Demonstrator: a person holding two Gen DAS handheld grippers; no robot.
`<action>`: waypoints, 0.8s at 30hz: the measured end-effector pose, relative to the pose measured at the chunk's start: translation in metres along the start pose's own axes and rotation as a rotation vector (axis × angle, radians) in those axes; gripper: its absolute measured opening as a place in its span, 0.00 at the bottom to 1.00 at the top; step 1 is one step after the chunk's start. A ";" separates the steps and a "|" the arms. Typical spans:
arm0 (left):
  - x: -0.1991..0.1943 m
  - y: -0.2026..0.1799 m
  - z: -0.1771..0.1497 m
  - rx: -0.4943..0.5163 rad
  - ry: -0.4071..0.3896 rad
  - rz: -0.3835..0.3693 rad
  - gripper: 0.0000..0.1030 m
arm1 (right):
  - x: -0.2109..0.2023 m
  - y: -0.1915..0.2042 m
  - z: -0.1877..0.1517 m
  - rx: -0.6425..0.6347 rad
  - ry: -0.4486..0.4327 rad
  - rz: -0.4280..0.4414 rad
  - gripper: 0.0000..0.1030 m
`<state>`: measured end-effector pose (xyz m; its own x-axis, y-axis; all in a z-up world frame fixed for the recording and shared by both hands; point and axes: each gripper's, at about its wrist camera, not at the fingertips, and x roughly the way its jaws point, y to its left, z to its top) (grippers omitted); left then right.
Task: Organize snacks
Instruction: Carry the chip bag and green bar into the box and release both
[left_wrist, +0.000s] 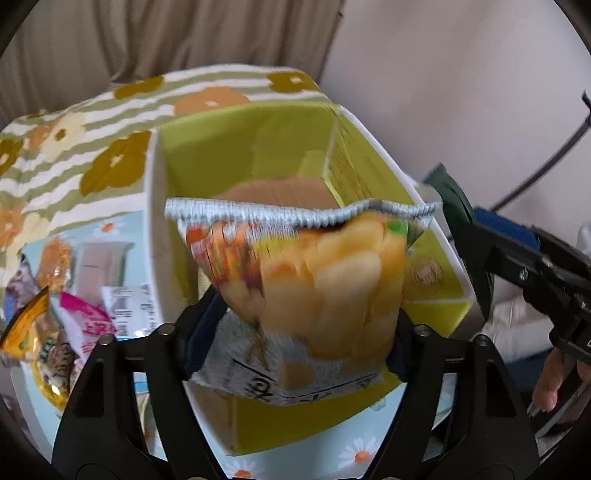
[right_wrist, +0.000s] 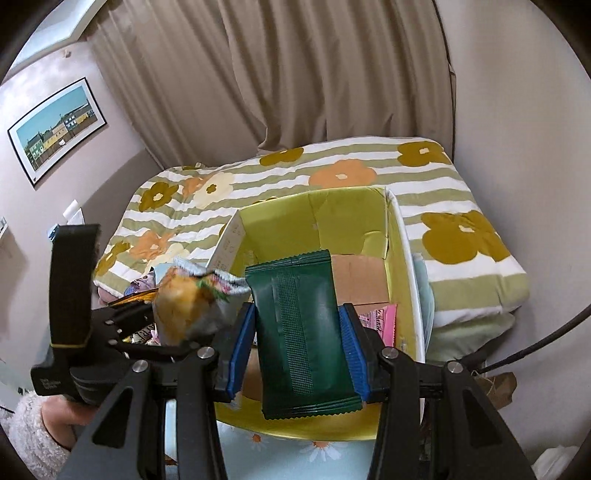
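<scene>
My left gripper (left_wrist: 295, 332) is shut on a yellow-orange snack bag (left_wrist: 314, 280) with a silver crimped top and holds it above the open yellow-green box (left_wrist: 162, 192). The same bag (right_wrist: 181, 310) shows at the left of the right wrist view. My right gripper (right_wrist: 297, 339) is shut on a dark green snack packet (right_wrist: 299, 332) and holds it upright over the near end of the box (right_wrist: 402, 258). The green packet (left_wrist: 458, 206) also shows at the right of the left wrist view. A pink packet (right_wrist: 380, 321) lies inside the box.
Several loose snack packets (left_wrist: 55, 325) lie on the pale blue daisy cloth (left_wrist: 122, 229) left of the box. A folded striped floral blanket (right_wrist: 461, 206) lies behind and right of the box. Curtains (right_wrist: 295, 74) and walls close the back.
</scene>
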<state>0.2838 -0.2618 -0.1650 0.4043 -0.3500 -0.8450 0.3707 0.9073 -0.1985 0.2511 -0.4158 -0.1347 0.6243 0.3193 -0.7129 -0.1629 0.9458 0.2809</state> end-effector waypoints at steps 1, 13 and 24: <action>0.002 -0.003 -0.001 0.015 0.007 0.015 0.88 | 0.002 -0.002 0.000 0.004 0.001 -0.003 0.41; -0.029 0.024 -0.017 -0.011 -0.038 0.089 0.99 | 0.020 -0.011 -0.011 0.020 0.026 -0.020 0.41; -0.047 0.058 -0.026 -0.128 -0.069 0.062 0.99 | 0.047 -0.015 -0.020 0.054 0.082 -0.034 0.42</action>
<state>0.2648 -0.1870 -0.1499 0.4811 -0.3036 -0.8224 0.2354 0.9484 -0.2124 0.2674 -0.4135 -0.1848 0.5641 0.2926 -0.7721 -0.0993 0.9523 0.2884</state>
